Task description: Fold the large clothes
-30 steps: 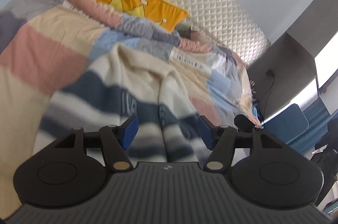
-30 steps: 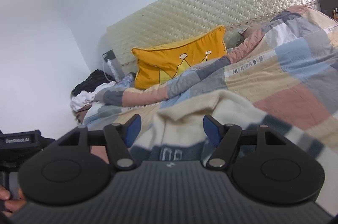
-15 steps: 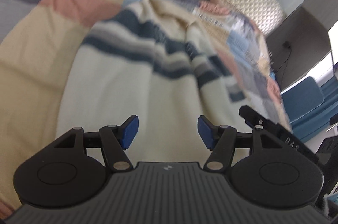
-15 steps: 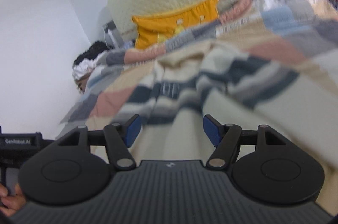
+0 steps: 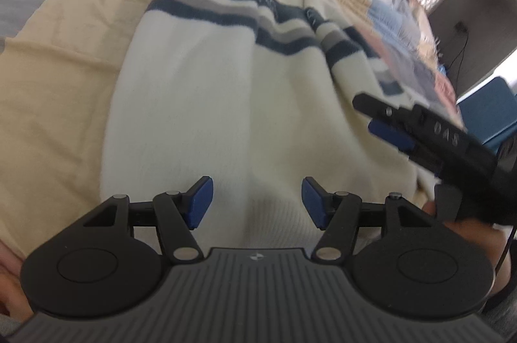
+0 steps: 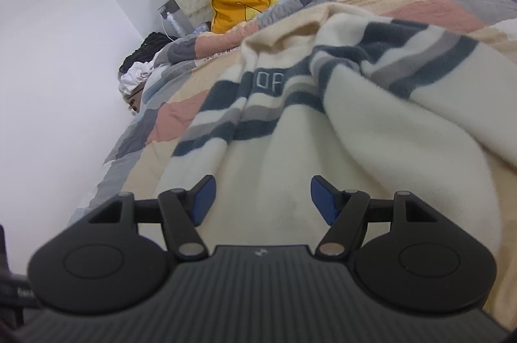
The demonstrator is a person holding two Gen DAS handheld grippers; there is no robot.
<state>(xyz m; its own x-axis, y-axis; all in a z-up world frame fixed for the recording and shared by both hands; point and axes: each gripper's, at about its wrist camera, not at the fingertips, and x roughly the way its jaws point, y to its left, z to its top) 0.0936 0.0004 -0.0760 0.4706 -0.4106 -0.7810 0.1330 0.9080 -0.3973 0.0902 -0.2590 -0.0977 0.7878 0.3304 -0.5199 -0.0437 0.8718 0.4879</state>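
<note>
Both grippers have dropped toward the bed since a second ago: the headboard and wall that filled the views then have slid up and away, and cream fleece fills the lower frames now.

Starting on the left, the left gripper (image 5: 257, 202) hangs over the plain cream lower part of the sweater (image 5: 226, 103), angled steeply down. Its blue pads stand well apart with nothing pinched between them, only fabric lying beneath. That looks like a set-up for grabbing the near hem, though the hem itself is hidden under the tool.

Moving right, the right gripper (image 6: 262, 200) sits lower and flatter over the same garment, jaws likewise wide and holding nothing. From the left camera you can see it (image 5: 392, 136) coming in over the sweater's right edge. Two tools side by side near one end suggests a two-handed lift for the fold, I'd say.

Now the sweater: thick, fuzzy, cream, with navy and grey bands across the chest and lettering on one band. It's spread on the patchwork quilt (image 6: 433, 10), collar towards the yellow pillow (image 6: 268, 0). It isn't flat. A sleeve or side lies bunched over the body on the right, and soft creases run lengthwise.
</note>
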